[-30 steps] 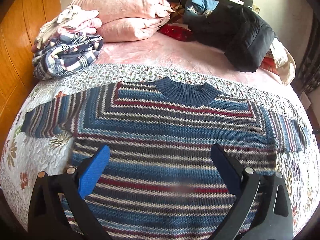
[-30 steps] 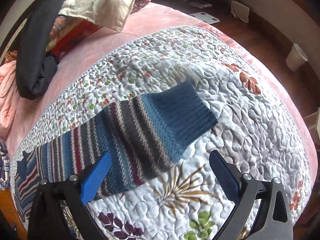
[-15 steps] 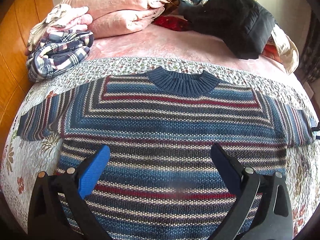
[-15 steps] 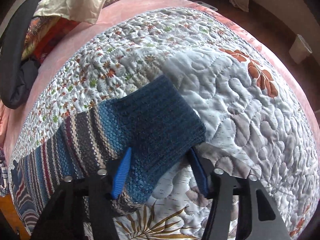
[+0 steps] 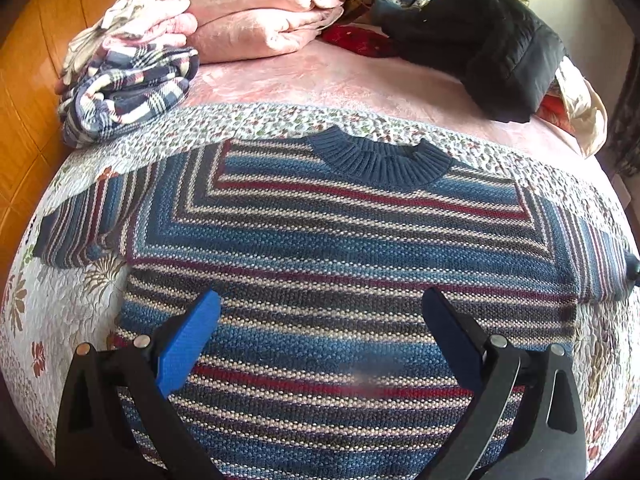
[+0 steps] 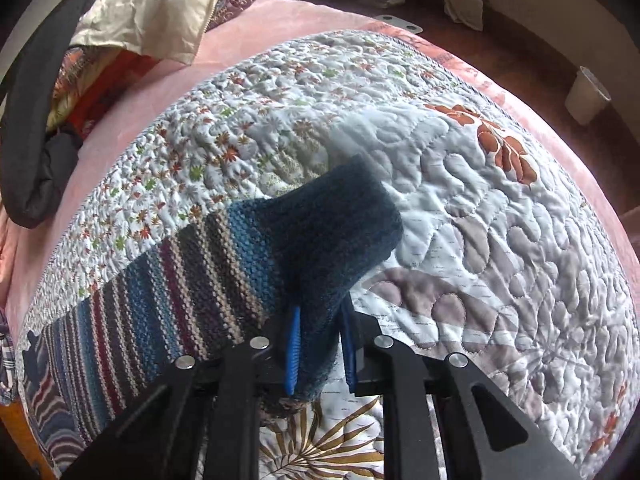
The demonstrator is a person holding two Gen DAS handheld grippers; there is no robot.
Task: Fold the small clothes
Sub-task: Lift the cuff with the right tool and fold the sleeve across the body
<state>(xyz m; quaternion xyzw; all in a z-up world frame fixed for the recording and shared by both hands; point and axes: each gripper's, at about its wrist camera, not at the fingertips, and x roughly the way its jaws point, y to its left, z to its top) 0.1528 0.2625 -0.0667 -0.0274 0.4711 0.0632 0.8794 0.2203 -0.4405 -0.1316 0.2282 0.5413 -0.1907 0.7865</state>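
A striped knit sweater [image 5: 340, 248] in blue, red and cream lies flat on a floral quilt [image 5: 52, 312], with its dark blue ribbed collar [image 5: 380, 156] at the far side. My left gripper [image 5: 320, 308] hovers open over the sweater's lower body, nothing between its blue pads. In the right wrist view, my right gripper [image 6: 320, 320] is shut on the dark blue cuff [image 6: 340, 224] of the sweater's sleeve [image 6: 180, 280]. The cuff is raised off the quilt [image 6: 500, 240] and bunched between the pads.
Folded pink blankets [image 5: 256, 8], a plaid garment [image 5: 128, 88] and a black jacket [image 5: 500, 48] sit at the head of the bed. A cream cloth [image 6: 160, 4] lies at the far corner. A wooden wall [image 5: 24, 80] stands on the left. A white bin [image 6: 588, 94] is on the floor.
My right gripper moved onto the sleeve cuff, closed on it and lifted it slightly. My left gripper stayed open over the sweater, with the view shifting a little toward the sweater's left side.
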